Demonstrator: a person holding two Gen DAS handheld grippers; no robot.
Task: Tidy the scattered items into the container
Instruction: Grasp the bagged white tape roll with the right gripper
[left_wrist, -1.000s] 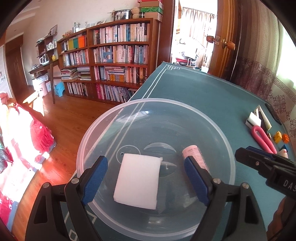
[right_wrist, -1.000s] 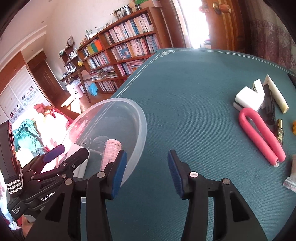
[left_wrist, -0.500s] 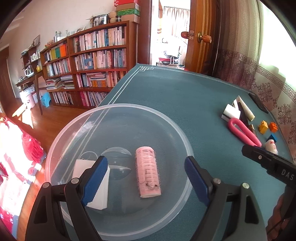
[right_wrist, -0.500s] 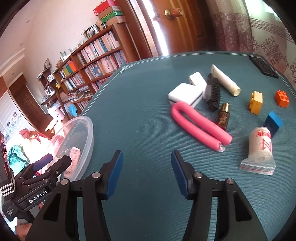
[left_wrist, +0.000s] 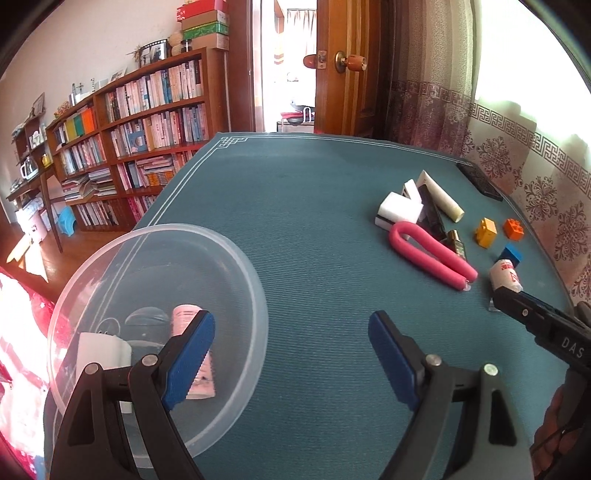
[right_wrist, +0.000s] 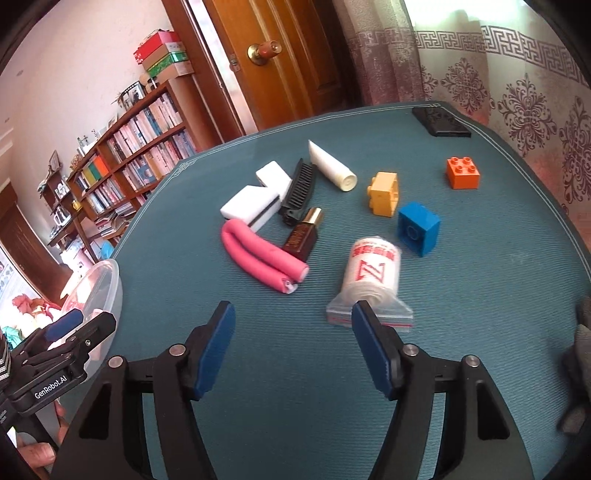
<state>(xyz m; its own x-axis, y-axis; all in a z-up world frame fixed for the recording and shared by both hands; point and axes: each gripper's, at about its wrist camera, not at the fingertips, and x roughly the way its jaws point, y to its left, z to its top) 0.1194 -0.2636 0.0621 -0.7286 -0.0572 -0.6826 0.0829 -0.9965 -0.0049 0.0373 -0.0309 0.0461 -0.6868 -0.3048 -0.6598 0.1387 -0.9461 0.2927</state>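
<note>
Both grippers hang over the green table (right_wrist: 480, 332) with jaws spread wide and nothing between them. The left gripper (left_wrist: 291, 354) sits just right of the clear bowl (left_wrist: 255, 291), which holds a pink roller (left_wrist: 184, 314) and a white block (left_wrist: 99, 350). The right gripper (right_wrist: 293, 347) is well to the right of the bowl, just short of the bagged roll (right_wrist: 373, 273). Beyond the roll lie a pink foam loop (right_wrist: 258, 254), a small bottle (right_wrist: 303, 236), a comb (right_wrist: 299, 188), a white tube (right_wrist: 332, 166), and yellow (right_wrist: 384, 192), blue (right_wrist: 419, 227) and orange bricks (right_wrist: 461, 171).

Right gripper (right_wrist: 291, 349) empty, jaws apart, above teal tablecloth (right_wrist: 461, 332); bagged roll (right_wrist: 371, 277) just beyond right finger.
</note>
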